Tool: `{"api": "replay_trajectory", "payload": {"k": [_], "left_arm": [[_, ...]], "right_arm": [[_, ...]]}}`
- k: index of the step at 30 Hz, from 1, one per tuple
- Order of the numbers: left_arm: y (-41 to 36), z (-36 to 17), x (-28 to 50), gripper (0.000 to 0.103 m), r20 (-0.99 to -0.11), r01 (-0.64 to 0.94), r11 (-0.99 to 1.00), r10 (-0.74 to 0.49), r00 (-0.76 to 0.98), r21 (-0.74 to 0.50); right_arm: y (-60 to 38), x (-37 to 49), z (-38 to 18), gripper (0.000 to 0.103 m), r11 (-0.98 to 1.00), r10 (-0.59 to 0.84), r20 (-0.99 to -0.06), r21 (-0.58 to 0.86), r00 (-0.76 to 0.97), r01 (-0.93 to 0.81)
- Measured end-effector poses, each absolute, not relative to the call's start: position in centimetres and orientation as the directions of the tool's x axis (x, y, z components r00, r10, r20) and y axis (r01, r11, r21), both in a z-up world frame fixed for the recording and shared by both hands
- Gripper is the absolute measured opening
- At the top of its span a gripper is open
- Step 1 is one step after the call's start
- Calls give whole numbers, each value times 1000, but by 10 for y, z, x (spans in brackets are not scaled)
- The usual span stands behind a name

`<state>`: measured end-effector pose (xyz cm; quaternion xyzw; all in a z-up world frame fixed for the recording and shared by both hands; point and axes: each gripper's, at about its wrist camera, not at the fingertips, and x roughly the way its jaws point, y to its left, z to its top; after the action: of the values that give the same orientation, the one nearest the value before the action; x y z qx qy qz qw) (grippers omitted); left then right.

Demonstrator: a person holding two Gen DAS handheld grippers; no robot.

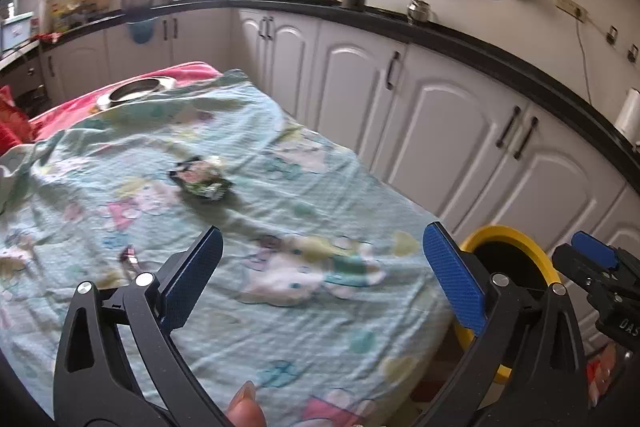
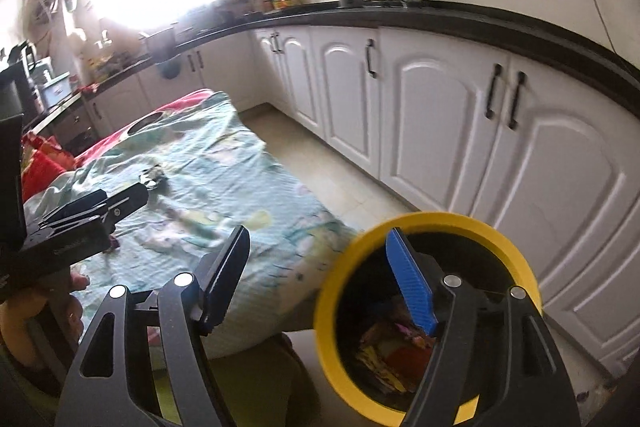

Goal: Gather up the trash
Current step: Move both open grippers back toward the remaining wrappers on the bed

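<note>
Two grippers are seen, one in each hand. The left gripper (image 1: pixel 322 269) is held above a table covered with a pale green cartoon-print cloth (image 1: pixel 280 195), and its two blue-padded fingers are spread wide apart with nothing between them. The right gripper (image 2: pixel 320 275) is likewise held with its two fingers apart and nothing gripped; its right finger is seen over the mouth of one yellow-rimmed bin (image 2: pixel 436 223), which stands on the floor just beside the table's near right corner. Several colourful wrappers (image 2: pixel 396 351) are seen inside the bin, but they are too jumbled to be counted. On the cloth, two pieces of trash are visible: one crumpled dark wrapper (image 1: pixel 201 179) near the middle of the table, well apart from the left gripper, and one small scrap (image 1: pixel 130 255) close to the left finger. One metal bowl (image 1: pixel 136 91) is seen at the far end of the table. A run of white cabinets (image 1: pixel 460 123) is seen under a black counter
</note>
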<state>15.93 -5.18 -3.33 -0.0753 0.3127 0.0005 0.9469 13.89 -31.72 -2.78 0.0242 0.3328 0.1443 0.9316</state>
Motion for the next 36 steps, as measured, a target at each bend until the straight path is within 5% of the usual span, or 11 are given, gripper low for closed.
{"api": "replay_trajectory", "payload": {"k": [23,36], "left_arm": [[58,-67,150,92,-660,-248,941,35,751,-232],[79,-110,153,53,-737,-284,908,-39,675,-308]], "right_arm": [[-211,173,-22,69,900,388,-629,99,674,-425],[-140,233,-36,69,843,448,-676,102,586,-528]]}}
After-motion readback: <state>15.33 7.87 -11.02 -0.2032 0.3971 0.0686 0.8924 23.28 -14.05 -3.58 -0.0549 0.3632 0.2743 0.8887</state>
